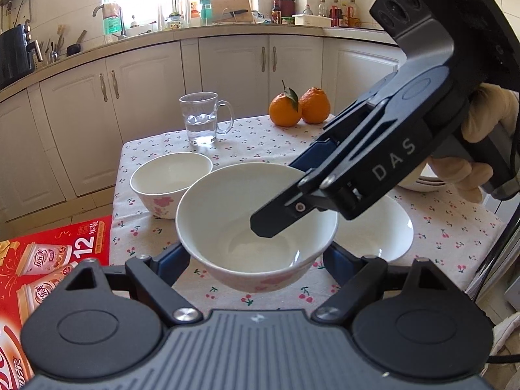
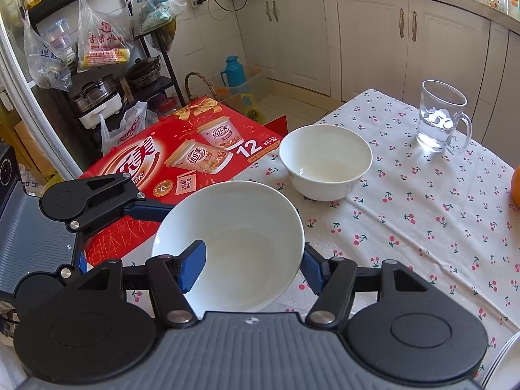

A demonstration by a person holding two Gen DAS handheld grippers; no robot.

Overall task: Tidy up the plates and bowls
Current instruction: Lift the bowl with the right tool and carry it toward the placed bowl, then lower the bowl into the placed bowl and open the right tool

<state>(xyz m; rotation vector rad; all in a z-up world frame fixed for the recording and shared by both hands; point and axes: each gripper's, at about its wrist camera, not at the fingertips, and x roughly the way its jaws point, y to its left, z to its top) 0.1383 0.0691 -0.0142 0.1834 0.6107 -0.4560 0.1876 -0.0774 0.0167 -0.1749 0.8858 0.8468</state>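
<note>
While both grippers were on it, the bowl (image 1: 227, 201) hung clear of the table (image 1: 260, 136), over the near edge on the side of the red box (image 1: 58, 253). In the left wrist view the left gripper (image 1: 256, 256) had its blue pads against opposite sides of the bowl's lower wall and seemed to clamp it. The right gripper (image 1: 282, 195) was closed over the far rim, one finger inside and one outside. A second bowl (image 1: 169, 178) stood on the cloth toward the left edge. A third bowl (image 1: 373, 237) sat behind the right gripper, with a stack of plates (image 1: 422, 183) beyond it. In the right wrist view the bowl (image 2: 243, 227) faced mouth up, tipped a little toward the camera; being round, it had no long axis to speak of. The inner finger (image 2: 195, 266) lay on the white inside wall, and the second bowl (image 2: 325, 162) waited just past it, nearer the glass mug (image 2: 442, 117). The step looked like carrying a lifted bowl to nest it with another. The next move would likely call for levelling the bowl, centring it over the second bowl and lowering it before either grip let go.
</note>
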